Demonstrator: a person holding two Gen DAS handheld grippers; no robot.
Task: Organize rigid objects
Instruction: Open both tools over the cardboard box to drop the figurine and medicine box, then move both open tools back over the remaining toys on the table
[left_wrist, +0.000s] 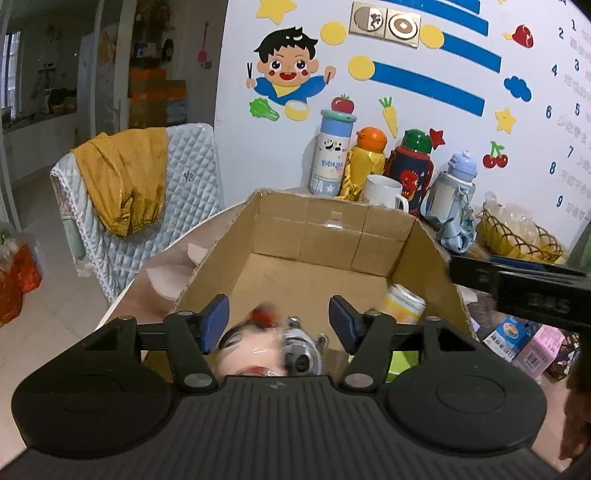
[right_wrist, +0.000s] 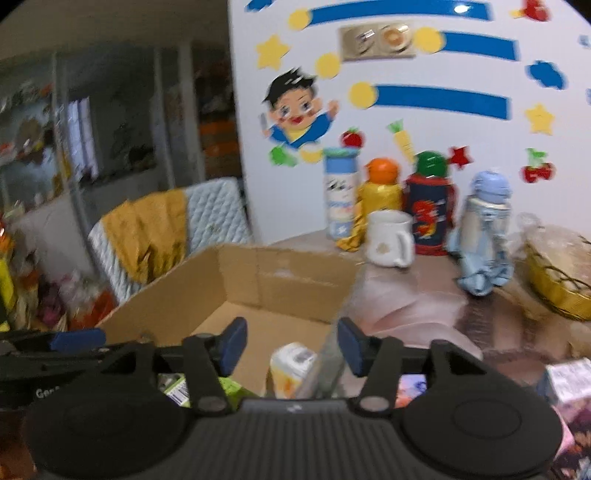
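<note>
Between left gripper (left_wrist: 279, 323) pads | blurred toy (left_wrist: 273, 347), untouched | cardboard box (left_wrist: 332, 225) | jaws spread

Readable marks around my grippers

Far ahead and to the right of my left gripper (left_wrist: 279, 325), the wall chart (left_wrist: 565, 92) carries blue numbers 1, 2, 3, 4, 5, 6, 7, 8 and 9; the writing beside them is too small for me to read. The tall blue-and-white canister (left_wrist: 332, 155) ahead shows "DA" near its base. In my right wrist view, the black gripper arm (right_wrist: 44, 369) at left bears "Gen", cut off.
</note>
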